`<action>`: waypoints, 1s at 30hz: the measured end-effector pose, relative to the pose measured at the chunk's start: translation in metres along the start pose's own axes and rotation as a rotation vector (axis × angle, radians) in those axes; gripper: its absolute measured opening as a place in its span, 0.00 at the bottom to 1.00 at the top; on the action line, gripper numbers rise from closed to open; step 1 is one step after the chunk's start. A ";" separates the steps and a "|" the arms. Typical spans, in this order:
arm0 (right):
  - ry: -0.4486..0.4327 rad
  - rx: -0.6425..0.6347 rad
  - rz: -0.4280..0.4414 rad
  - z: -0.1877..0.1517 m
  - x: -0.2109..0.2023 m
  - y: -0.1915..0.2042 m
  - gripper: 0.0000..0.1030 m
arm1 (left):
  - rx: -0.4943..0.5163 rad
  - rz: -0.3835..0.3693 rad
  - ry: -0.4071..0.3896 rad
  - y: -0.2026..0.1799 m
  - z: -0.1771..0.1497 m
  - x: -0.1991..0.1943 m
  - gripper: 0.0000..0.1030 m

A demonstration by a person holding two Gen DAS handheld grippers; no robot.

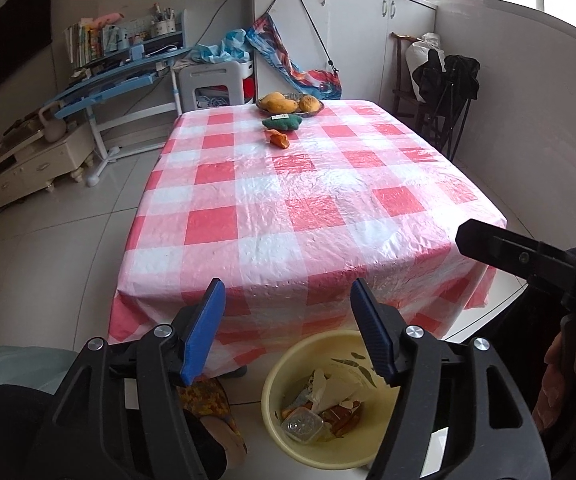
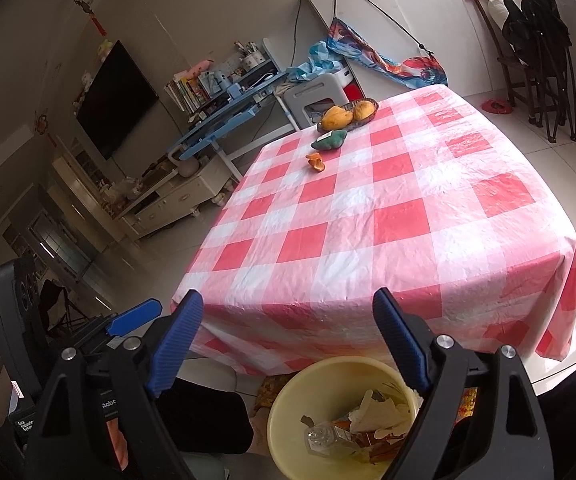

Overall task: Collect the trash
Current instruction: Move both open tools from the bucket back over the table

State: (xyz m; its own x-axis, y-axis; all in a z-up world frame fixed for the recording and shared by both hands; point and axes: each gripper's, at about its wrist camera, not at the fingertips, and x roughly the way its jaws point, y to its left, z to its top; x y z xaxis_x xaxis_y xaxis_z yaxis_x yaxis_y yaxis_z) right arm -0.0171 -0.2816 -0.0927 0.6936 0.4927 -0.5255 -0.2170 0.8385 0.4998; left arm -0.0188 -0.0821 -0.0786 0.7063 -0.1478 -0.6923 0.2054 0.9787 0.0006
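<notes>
1. A table (image 1: 328,208) under a red-and-white checked cloth is filling the middle of a tiled living room.
2. Nearest, a yellow bin (image 1: 284,372) is standing on the floor against the table's near edge, already holding wrappers and a clear tub.
3. The left gripper (image 1: 288,300) and right gripper (image 2: 288,308) are both hovering over the bin, jaws standing apart with nothing between them.
4. The remaining trash, an orange peel (image 1: 278,138), is lying far across the cloth, straight ahead of both grippers, its long axis running left to right.
5. Judged from both views, the left gripper is sitting slightly nearer.
6. Just beyond the peel, a green pouch (image 1: 283,123) and a fruit basket (image 1: 290,103) are crowding the far edge; the path across is lying open.
</notes>
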 end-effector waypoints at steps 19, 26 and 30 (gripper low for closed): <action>0.010 -0.086 0.013 0.029 0.022 0.018 0.81 | -0.093 0.039 -0.048 0.022 0.032 0.007 0.69; 0.019 -0.140 0.004 0.061 0.044 0.023 0.81 | -0.124 0.064 -0.038 0.040 0.061 0.024 0.71; 0.038 -0.171 -0.019 0.088 0.072 0.021 0.81 | -0.147 0.067 -0.041 0.055 0.086 0.036 0.73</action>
State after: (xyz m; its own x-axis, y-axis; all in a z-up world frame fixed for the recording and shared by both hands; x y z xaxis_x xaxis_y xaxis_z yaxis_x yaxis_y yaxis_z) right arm 0.0889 -0.2488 -0.0599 0.6730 0.4824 -0.5607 -0.3200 0.8733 0.3673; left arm 0.0765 -0.0461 -0.0412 0.7427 -0.0840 -0.6644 0.0572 0.9964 -0.0621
